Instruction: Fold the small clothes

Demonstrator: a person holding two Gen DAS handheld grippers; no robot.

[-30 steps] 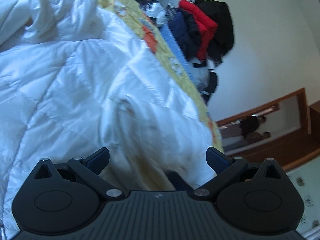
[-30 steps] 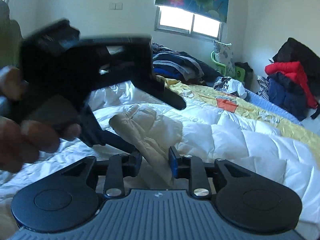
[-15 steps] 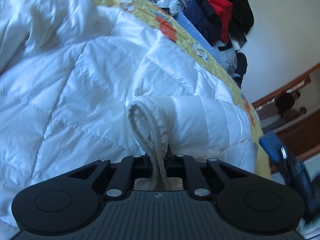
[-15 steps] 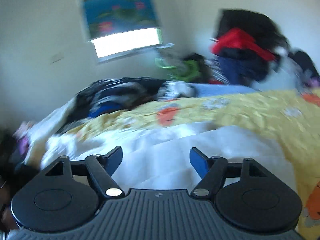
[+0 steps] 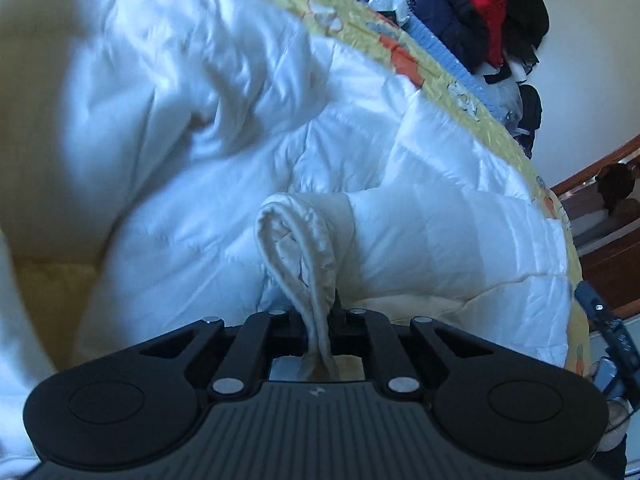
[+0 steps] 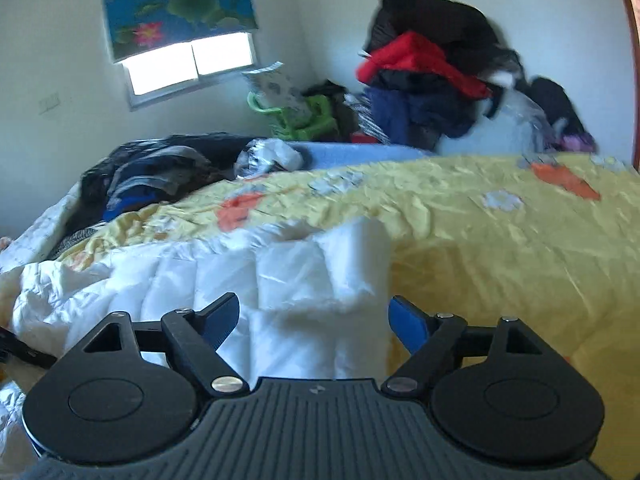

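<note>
1. Left wrist view: the fingers of the left gripper [image 5: 318, 316] are clenched on a bunched cuff or hem of a cream-and-white quilted small garment [image 5: 400, 236]. A second ago these fingers stood wide apart over the cloth; half a second ago they had closed on it, and the grip is unchanged now. The pinched edge loops up in front of the fingers, and the rest of the garment runs away to the right over the white duvet [image 5: 180, 120] on the bed. The view has swung a little, so I judge the piece is being lifted or drawn along.

2. Same view: beyond the duvet lies a yellow patterned sheet [image 5: 360, 28], and past it a pile of dark and red clothes [image 5: 480, 12] against the wall. At the far right edge a blurred sliver of blue and black is probably the other tool, though I cannot tell for sure.

3. Right wrist view: the fingers of the right gripper [image 6: 312, 320] are spread wide and hold nothing. A second ago they pinched the same cream cloth; they have released it since and stayed apart. A white quilted band [image 6: 320, 280] lies between and beyond the fingertips, seemingly untouched.

4. Taken together, the garment has passed from right to left; the right gripper seems to be looking for a second corner so the fold can begin.
</note>
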